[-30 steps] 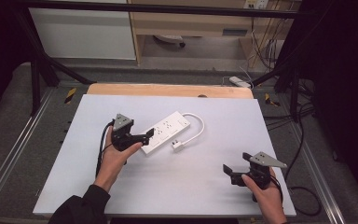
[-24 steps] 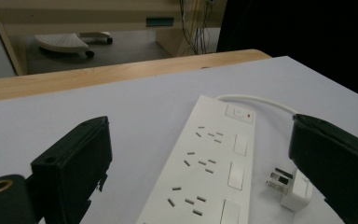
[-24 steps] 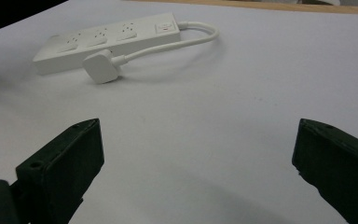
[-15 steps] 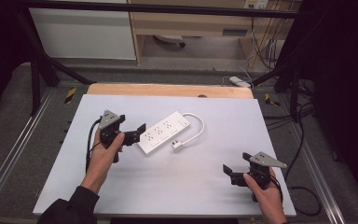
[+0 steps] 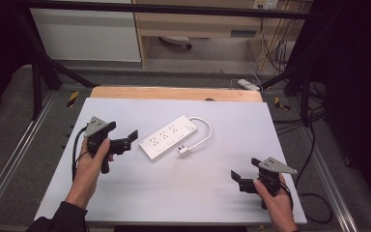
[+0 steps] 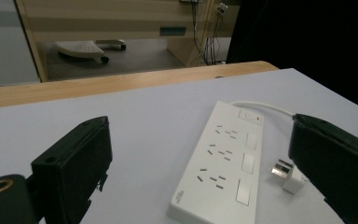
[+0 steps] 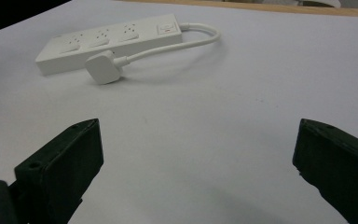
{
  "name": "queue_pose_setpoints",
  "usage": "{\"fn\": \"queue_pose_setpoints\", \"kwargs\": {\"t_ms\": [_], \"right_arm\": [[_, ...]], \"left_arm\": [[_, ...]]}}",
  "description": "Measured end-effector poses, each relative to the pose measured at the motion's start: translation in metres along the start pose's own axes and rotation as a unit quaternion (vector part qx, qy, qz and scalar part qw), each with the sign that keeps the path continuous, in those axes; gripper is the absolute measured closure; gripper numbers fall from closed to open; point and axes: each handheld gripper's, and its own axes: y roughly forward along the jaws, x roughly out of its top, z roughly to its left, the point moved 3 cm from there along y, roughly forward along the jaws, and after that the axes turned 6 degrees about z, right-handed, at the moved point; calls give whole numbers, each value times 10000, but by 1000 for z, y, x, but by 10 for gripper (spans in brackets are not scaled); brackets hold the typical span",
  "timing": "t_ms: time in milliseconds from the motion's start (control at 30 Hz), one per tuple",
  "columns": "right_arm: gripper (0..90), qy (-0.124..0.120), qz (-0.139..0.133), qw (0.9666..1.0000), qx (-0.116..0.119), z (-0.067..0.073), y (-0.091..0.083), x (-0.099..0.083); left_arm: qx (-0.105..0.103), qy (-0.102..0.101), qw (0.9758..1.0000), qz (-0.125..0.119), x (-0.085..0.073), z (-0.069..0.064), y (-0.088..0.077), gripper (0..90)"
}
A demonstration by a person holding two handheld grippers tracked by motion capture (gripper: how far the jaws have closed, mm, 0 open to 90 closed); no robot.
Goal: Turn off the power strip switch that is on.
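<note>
A white power strip (image 5: 169, 137) lies slantwise in the middle of the grey table (image 5: 222, 121). Its short cable loops round to a white plug (image 5: 184, 152) that rests beside it. My left gripper (image 5: 125, 133) is open just left of the strip's near end, apart from it. The left gripper view has the strip (image 6: 223, 163) and plug (image 6: 286, 175) ahead between the wide black jaws. My right gripper (image 5: 245, 170) is open at the front right, with nothing between its fingers. The strip (image 7: 107, 39) and plug (image 7: 101, 67) lie far ahead of it.
A wooden strip (image 5: 174, 93) borders the table's far edge. Metal rails run along both sides. A white adapter (image 5: 249, 84) and loose cables lie on the floor behind and to the right. Bare tabletop stretches between the two grippers.
My left gripper has drawn back to the left, away from the power strip's near end. The strip, plug and right gripper have stayed put.
</note>
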Motion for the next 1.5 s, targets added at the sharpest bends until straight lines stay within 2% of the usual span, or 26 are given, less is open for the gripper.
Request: {"fn": "queue_pose_setpoints", "kwargs": {"t_ms": [333, 667, 767, 900, 1133, 1500], "right_arm": [[22, -3, 32, 10000, -32, 0, 0, 0], [23, -7, 38, 10000, -38, 0, 0, 0], [23, -3, 38, 10000, -35, 0, 0, 0], [23, 1, 8, 10000, -40, 0, 0, 0], [22, 2, -9, 10000, -27, -1, 0, 1], [22, 0, -19, 10000, -45, -1, -1, 1]], "left_arm": [[46, 36, 10000, -71, -2, 6, -24, 52], [6, 206, 9997, -126, -10, 7, -50, 52], [51, 215, 9997, -123, -16, 10, -59, 47], [119, 54, 9997, -200, -24, 16, -68, 47], [169, -66, 9995, -244, -42, 22, -82, 46], [67, -17, 9999, -156, -76, 17, -87, 47]]}}
